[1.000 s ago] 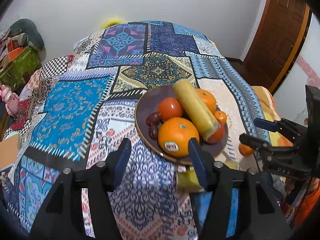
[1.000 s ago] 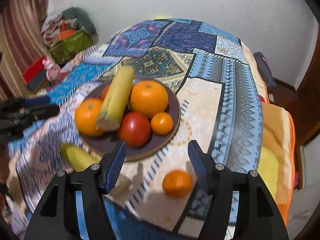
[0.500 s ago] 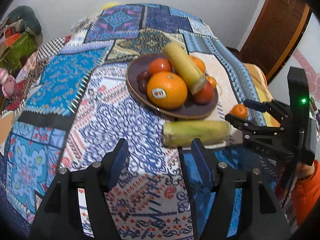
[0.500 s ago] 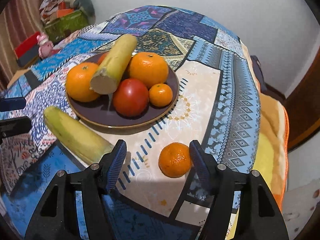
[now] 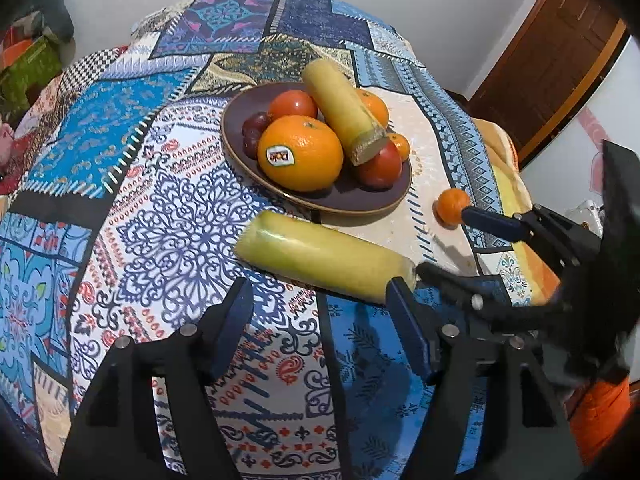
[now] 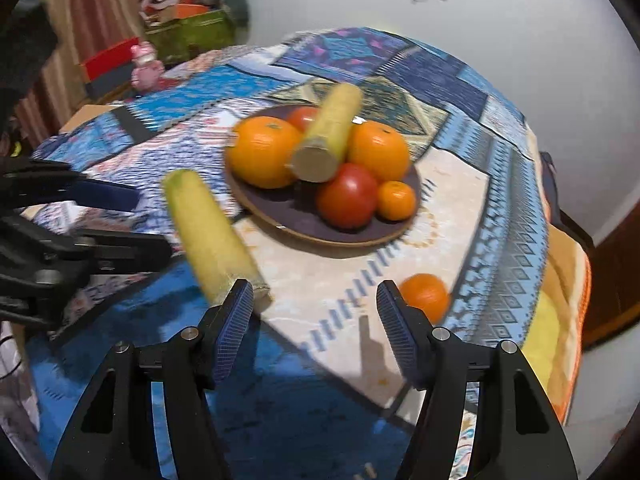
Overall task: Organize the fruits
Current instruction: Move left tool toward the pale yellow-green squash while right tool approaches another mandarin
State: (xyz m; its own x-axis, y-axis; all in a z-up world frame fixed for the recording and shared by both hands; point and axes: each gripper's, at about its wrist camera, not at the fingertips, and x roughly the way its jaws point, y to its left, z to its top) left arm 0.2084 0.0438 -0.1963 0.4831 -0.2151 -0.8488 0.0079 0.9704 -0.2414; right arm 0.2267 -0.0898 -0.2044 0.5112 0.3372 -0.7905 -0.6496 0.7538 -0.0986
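A dark brown plate (image 5: 352, 200) (image 6: 280, 208) holds two big oranges (image 5: 300, 152), two tomatoes, a small mandarin, dark plums and a yellow-green corn cob (image 5: 344, 112). A second corn cob (image 5: 324, 258) (image 6: 208, 236) lies on the cloth in front of the plate. A loose mandarin (image 5: 452, 206) (image 6: 426, 296) lies right of the plate. My left gripper (image 5: 320, 320) is open and empty, just short of the loose cob. My right gripper (image 6: 316, 316) is open and empty, between the cob's end and the mandarin; it also shows in the left wrist view (image 5: 452, 240).
The patchwork tablecloth (image 5: 120, 160) covers a round table whose edge drops off at right. A wooden door (image 5: 560, 60) stands at far right. Boxes and cushions (image 6: 188, 20) are piled at the left wall.
Both grippers have shifted closer over the cloth. The right gripper has turned left, so the loose cob now lies by its left finger and the mandarin by its right.
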